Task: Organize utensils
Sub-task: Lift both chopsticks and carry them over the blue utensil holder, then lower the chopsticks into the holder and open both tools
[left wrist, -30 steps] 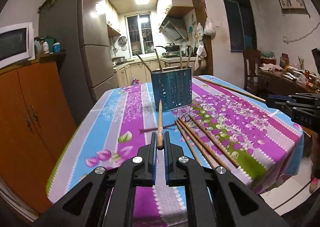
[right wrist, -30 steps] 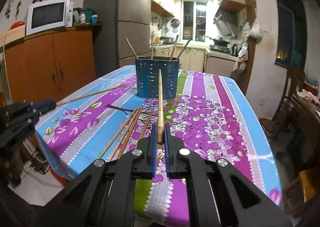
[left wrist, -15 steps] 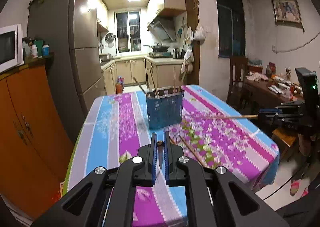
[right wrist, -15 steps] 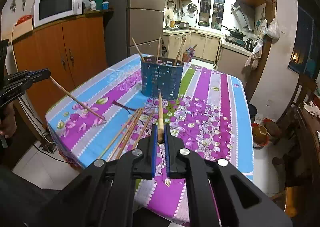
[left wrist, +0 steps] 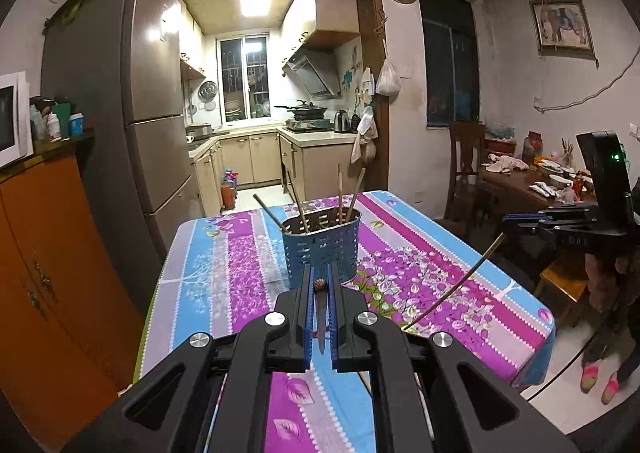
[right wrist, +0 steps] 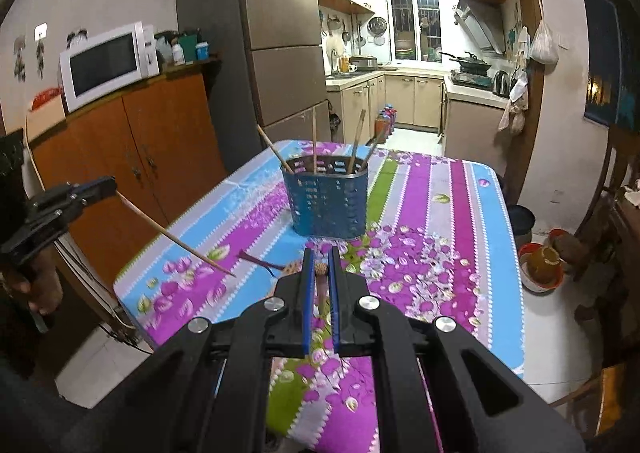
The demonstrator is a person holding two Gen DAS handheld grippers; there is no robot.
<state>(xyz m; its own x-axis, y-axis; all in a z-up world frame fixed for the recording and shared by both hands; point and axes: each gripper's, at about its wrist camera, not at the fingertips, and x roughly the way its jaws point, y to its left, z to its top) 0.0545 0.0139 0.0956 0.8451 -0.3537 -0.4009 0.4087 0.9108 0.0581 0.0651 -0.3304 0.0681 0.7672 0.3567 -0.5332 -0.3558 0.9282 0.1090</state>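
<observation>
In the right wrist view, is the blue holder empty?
No. Four chopsticks stand in the blue holder, their upper ends rising above its rim.

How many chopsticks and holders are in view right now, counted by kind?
Chopsticks standing in the holder: 4
Chopsticks clamped in grippers: 2, one in the left gripper, one in the right gripper
Blue perforated utensil holder: 1
Total: 7
Any chopsticks lying on the table are hidden behind the grippers.
</observation>
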